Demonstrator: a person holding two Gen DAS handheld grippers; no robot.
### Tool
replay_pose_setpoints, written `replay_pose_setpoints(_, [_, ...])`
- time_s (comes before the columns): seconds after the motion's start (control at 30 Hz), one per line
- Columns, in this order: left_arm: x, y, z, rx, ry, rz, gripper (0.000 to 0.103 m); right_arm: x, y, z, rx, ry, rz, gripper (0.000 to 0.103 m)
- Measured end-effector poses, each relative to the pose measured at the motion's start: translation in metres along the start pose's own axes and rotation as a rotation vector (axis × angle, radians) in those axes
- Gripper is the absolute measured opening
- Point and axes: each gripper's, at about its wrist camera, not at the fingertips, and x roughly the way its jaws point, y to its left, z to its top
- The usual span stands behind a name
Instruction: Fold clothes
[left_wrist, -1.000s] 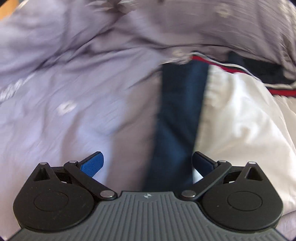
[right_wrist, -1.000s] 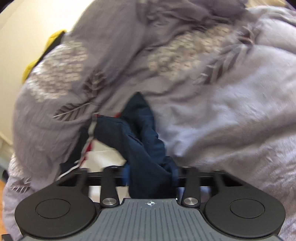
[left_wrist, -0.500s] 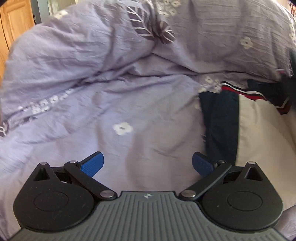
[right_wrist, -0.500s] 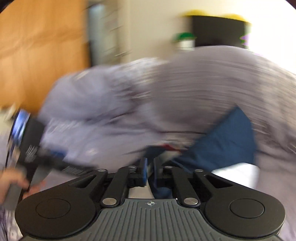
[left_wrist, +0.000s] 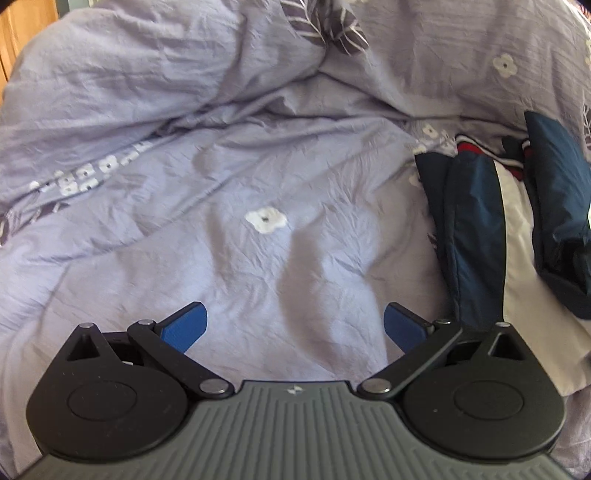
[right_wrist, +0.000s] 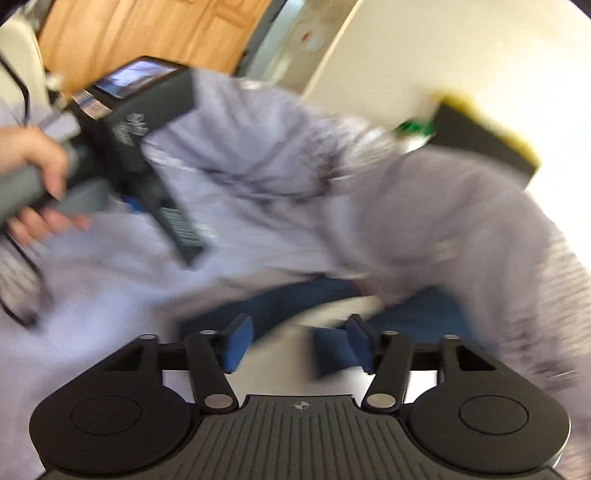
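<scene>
One garment (left_wrist: 480, 236), navy and white with red-striped trim, lies on the lilac flowered duvet (left_wrist: 229, 155) of the bed, just right of the left gripper (left_wrist: 295, 325). Left gripper: blue fingers (left_wrist: 184, 325) spread wide over bare duvet, nothing between them. Right gripper (right_wrist: 295, 341): its jaws have just been opening; fingers (right_wrist: 238, 343) now stand apart, pressing on nothing, above the blurred navy-and-white cloth. One hand (right_wrist: 29, 173) grips the left gripper's handle at the left of the right wrist view. Wooden door (right_wrist: 147, 40) behind.
</scene>
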Motion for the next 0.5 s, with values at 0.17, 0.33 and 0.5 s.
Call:
replay_pose_setpoints(0.17, [0.003,-0.017,-0.006,0.052,0.020,-0.006,0.103,0.037,-0.012,-0.015,-0.004,0.106,-0.040,0.074])
replay_pose_setpoints(0.33, [0.003,-0.024,-0.009,0.079,0.026,0.012,0.103,0.080,-0.037,-0.018,0.150,0.209,-0.010,0.014])
replay_pose_setpoints(0.5, [0.004,-0.006,-0.001,0.023,0.012,0.030,0.103,0.056,-0.039,0.014,0.153,0.009,-0.034,0.011])
